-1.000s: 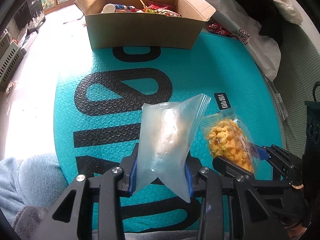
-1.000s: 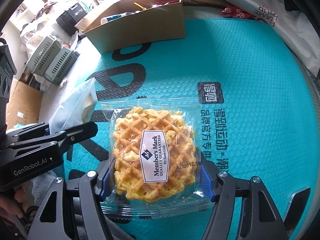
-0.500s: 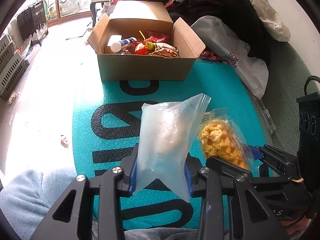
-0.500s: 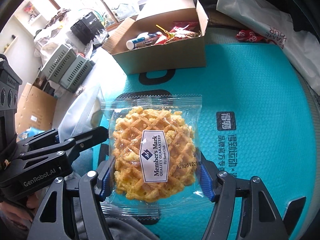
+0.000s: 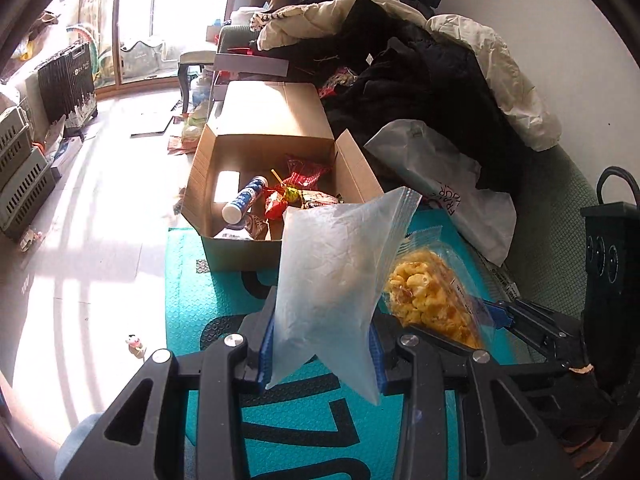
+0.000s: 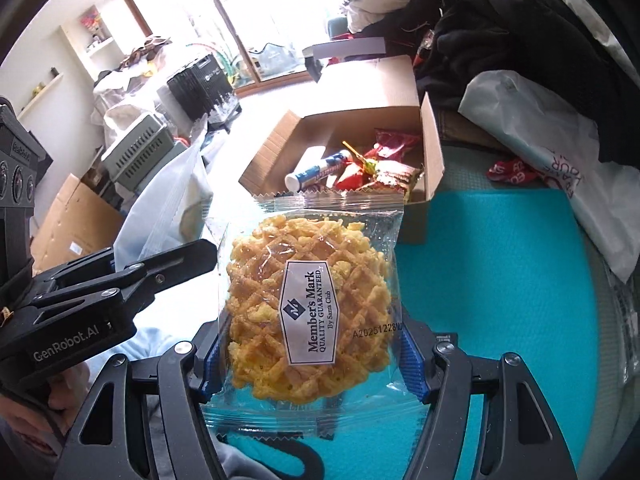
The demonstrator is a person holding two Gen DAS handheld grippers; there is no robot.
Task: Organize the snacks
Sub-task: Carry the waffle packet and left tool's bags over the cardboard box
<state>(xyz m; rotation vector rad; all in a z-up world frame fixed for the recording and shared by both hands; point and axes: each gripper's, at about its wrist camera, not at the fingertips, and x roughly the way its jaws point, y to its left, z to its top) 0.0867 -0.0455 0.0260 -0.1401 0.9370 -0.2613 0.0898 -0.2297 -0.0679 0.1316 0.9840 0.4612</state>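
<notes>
My left gripper point(image 5: 320, 354) is shut on a cloudy zip bag point(image 5: 336, 276) with something pale inside, held up above the teal mat point(image 5: 192, 300). My right gripper point(image 6: 312, 364) is shut on a clear packet holding a golden waffle cake point(image 6: 308, 304) with a white label. Each view shows the other gripper beside it: the waffle packet point(image 5: 432, 300) to the right, the zip bag point(image 6: 168, 208) to the left. Beyond both stands an open cardboard box point(image 5: 240, 248), also seen as the cardboard box point(image 6: 434, 160), holding a white and blue tube point(image 5: 244, 200), a lollipop and several red wrappers.
A white plastic shopping bag point(image 5: 452, 184) and a heap of dark and pale clothes point(image 5: 420, 64) lie right of the box. Grey crates point(image 5: 20, 176) and a black crate point(image 5: 66, 80) stand on the sunlit floor at left. A black block with a cable point(image 5: 612, 280) rises at right.
Both grippers have risen with their packets still held. The box, first seen side-on, now shows its inside, and more of the room behind has come into view.
</notes>
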